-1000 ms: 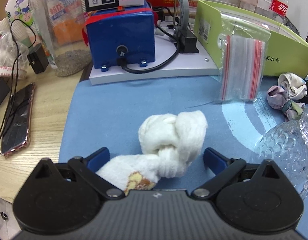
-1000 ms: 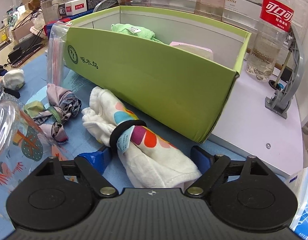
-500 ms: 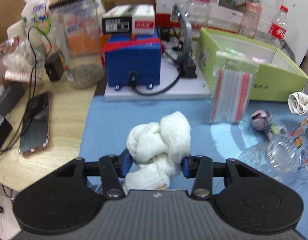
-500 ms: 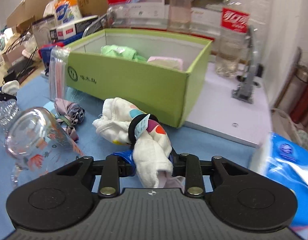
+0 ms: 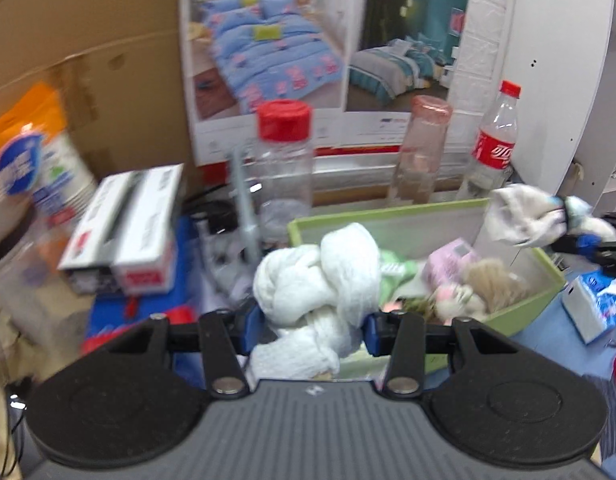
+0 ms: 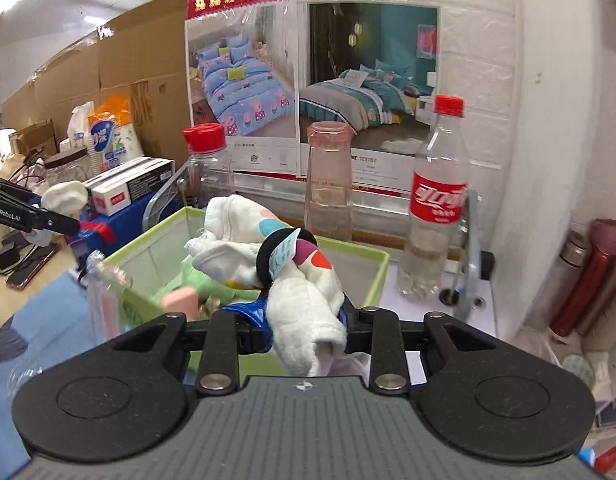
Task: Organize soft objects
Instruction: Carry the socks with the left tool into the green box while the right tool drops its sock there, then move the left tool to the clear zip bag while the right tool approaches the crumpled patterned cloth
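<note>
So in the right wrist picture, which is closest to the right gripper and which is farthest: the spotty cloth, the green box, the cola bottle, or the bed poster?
1. Spotty cloth: held in the right gripper.
2. Green box: just behind, below the cloth.
3. Cola bottle: behind the box, to the right.
4. Bed poster: on the back wall.

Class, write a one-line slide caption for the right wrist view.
Right gripper shut on a banded white cloth roll, held above the green box.

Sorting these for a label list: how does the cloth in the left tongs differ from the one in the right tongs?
The knotted white cloth is plain; the banded cloth has coloured spots. The first is tied in a knot, the second cinched by a black band with a tag. Both are white, soft and held above the green box.
</note>
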Motion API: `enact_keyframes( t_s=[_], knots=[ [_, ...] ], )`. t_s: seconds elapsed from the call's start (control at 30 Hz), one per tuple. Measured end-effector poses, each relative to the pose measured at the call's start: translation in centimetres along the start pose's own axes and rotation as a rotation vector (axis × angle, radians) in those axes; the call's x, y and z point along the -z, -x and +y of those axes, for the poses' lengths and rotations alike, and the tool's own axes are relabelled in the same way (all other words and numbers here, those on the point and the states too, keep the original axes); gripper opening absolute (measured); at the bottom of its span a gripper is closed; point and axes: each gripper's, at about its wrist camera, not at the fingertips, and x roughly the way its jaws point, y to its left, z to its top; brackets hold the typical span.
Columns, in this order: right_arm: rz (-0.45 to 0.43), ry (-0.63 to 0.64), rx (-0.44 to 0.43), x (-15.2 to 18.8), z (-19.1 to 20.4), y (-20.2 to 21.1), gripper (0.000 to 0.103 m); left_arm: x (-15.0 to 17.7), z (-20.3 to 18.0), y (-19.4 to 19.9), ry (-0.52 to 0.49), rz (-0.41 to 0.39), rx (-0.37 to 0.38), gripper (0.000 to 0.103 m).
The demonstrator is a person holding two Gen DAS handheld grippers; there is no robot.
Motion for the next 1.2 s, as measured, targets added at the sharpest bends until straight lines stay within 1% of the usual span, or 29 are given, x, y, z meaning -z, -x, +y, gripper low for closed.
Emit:
enact_keyframes(
  t_s=[0.13,0.27,0.33,0.37,0.47,0.6,0.73,0.77,0.83,0.87,0.9,0.93,1.03,1.2],
  knots=[
    [0.051,-0.002,-0.014,-1.1,0.3,-4.7,0.014,-1.8,-2.2,-4.4,-0.041,0.028,0.026,0.046],
    [0.1,0.005,-0.035,-0.8,0.3,-8.0,0.015,-2.2,-3.8,-8.2,-0.063,0.069,0.052,0.046],
    [0.11,0.018,-0.04,-0.5,0.4,-9.0,0.019,-2.1,-4.1,-9.6,-0.067,0.084,0.057,0.047],
    [0.114,0.022,-0.042,-0.4,0.4,-9.4,0.02,-2.0,-4.2,-10.1,-0.069,0.09,0.062,0.05],
    [0.116,0.03,-0.035,-0.1,0.6,-9.9,0.024,-1.8,-4.3,-10.5,-0.064,0.079,0.06,0.081],
    [0.139,0.021,0.002,-0.3,1.0,-9.8,0.03,-2.1,-3.9,-9.0,-0.054,0.048,0.058,0.082],
    [0.022,0.016,0.045,-1.5,1.5,-7.0,0.037,-2.2,-3.4,-6.1,-0.051,0.007,0.025,0.083],
    [0.004,0.017,0.042,-1.9,1.6,-6.2,0.038,-2.1,-3.3,-5.1,-0.048,-0.003,0.022,0.084],
    [-0.003,0.029,0.033,-2.5,2.2,-4.6,0.042,-1.5,-3.0,-3.1,-0.046,-0.017,0.022,0.086],
    [-0.003,0.039,0.03,-2.6,2.6,-3.8,0.042,-1.1,-3.0,-2.2,-0.048,-0.024,0.019,0.09],
    [0.0,0.054,0.026,-2.6,3.2,-3.0,0.044,-0.5,-2.9,-1.2,-0.05,-0.033,0.014,0.1],
    [0.007,0.069,0.02,-2.4,3.7,-2.3,0.045,0.2,-2.8,-0.4,-0.053,-0.043,0.005,0.102],
    [0.065,0.113,-0.003,-1.3,5.5,-1.0,0.047,2.5,-2.3,1.9,-0.065,-0.047,-0.006,0.103],
    [0.211,0.163,-0.067,1.2,8.3,-1.3,0.048,6.7,-0.8,3.3,-0.06,0.008,-0.029,0.103]
  ],
)
